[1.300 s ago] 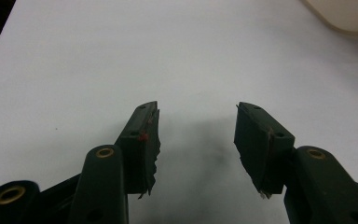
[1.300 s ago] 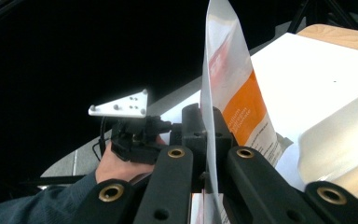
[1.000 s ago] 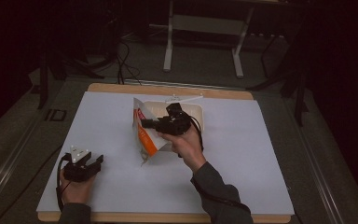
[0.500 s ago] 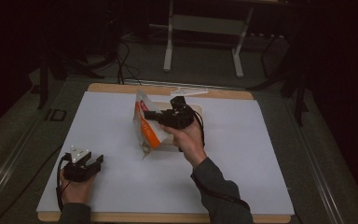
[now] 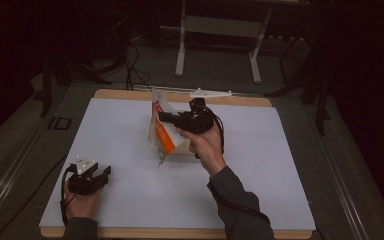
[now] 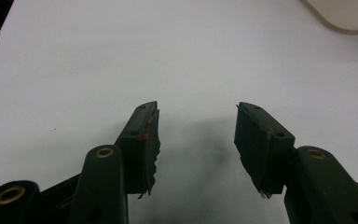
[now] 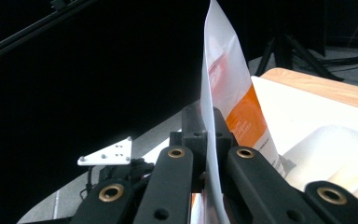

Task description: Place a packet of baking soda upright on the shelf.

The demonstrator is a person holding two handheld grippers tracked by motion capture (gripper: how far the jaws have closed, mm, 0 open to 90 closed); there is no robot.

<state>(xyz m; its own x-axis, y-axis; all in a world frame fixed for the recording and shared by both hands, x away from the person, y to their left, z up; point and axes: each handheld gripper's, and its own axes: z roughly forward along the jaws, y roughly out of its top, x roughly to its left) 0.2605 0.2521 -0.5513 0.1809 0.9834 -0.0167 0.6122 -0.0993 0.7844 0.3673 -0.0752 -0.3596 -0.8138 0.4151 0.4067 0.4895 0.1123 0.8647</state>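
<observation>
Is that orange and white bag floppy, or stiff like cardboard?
Probably floppy: the bag bends and hangs loosely below the right claw, which pinches its thin edge. It looks light, since one pinch lifts it. Its shiny plastic may be slippery.

No legible text anywhere. The white-and-orange plastic pouch [image 7: 235,107] carries pale print lines on its orange panel and a reddish patch higher up, all too blurred to read in the right gripper view. In the high view the same pouch [image 5: 164,131] shows a red mark near its top edge, too small to make out.
</observation>
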